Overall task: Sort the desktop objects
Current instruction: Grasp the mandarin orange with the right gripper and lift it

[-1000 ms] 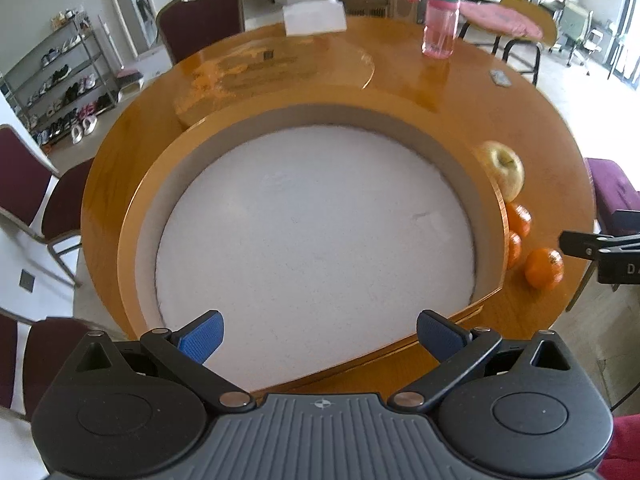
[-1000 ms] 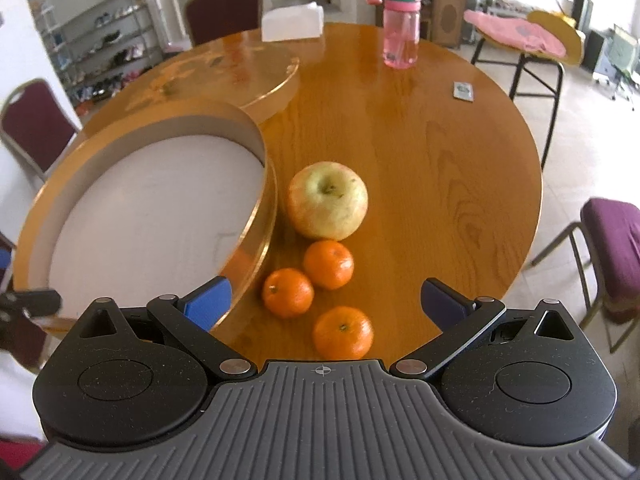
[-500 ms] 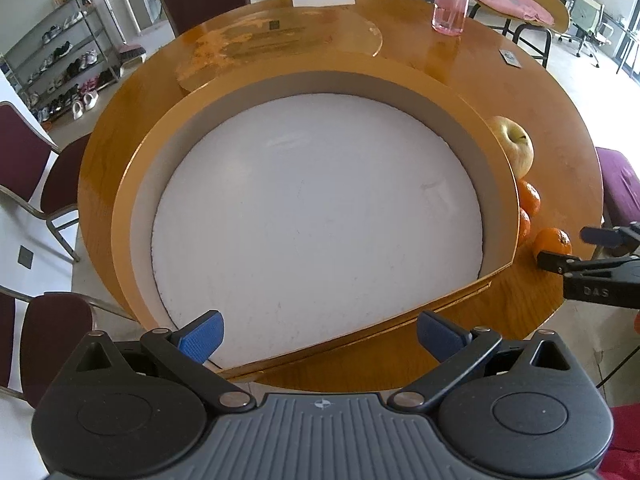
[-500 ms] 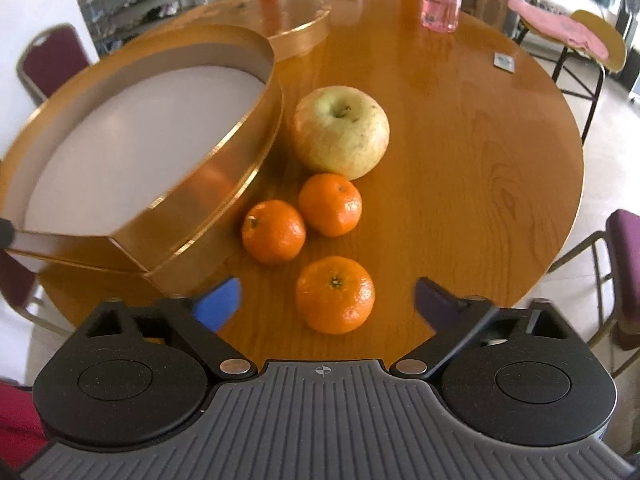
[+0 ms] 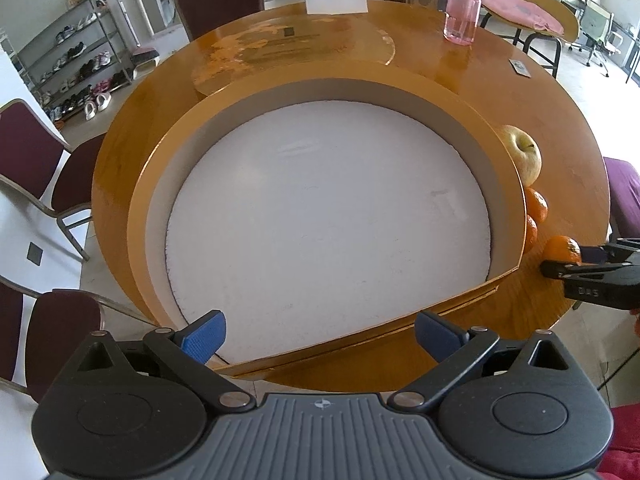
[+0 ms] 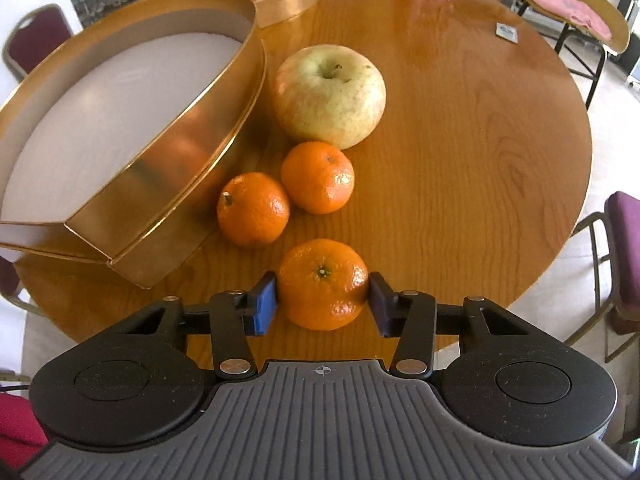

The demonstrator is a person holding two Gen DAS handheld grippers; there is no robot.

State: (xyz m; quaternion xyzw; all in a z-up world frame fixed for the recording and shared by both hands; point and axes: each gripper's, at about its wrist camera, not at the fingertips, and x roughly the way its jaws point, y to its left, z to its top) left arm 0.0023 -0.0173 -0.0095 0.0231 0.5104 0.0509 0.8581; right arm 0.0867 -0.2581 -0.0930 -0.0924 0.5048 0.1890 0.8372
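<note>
Four pieces of fruit sit outside the gold round tin box (image 6: 168,152), whose white floor is bare, so I judge the sorting barely begun. My right gripper (image 6: 322,306) has just been closing and pinches the nearest orange mandarin (image 6: 323,284) beside the box; my left gripper (image 5: 320,334) hangs wide, holding nothing, above its near rim.

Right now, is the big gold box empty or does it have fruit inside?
Empty. The gold box shows only its bare white bottom. The apple and three oranges sit outside on the table.
</note>
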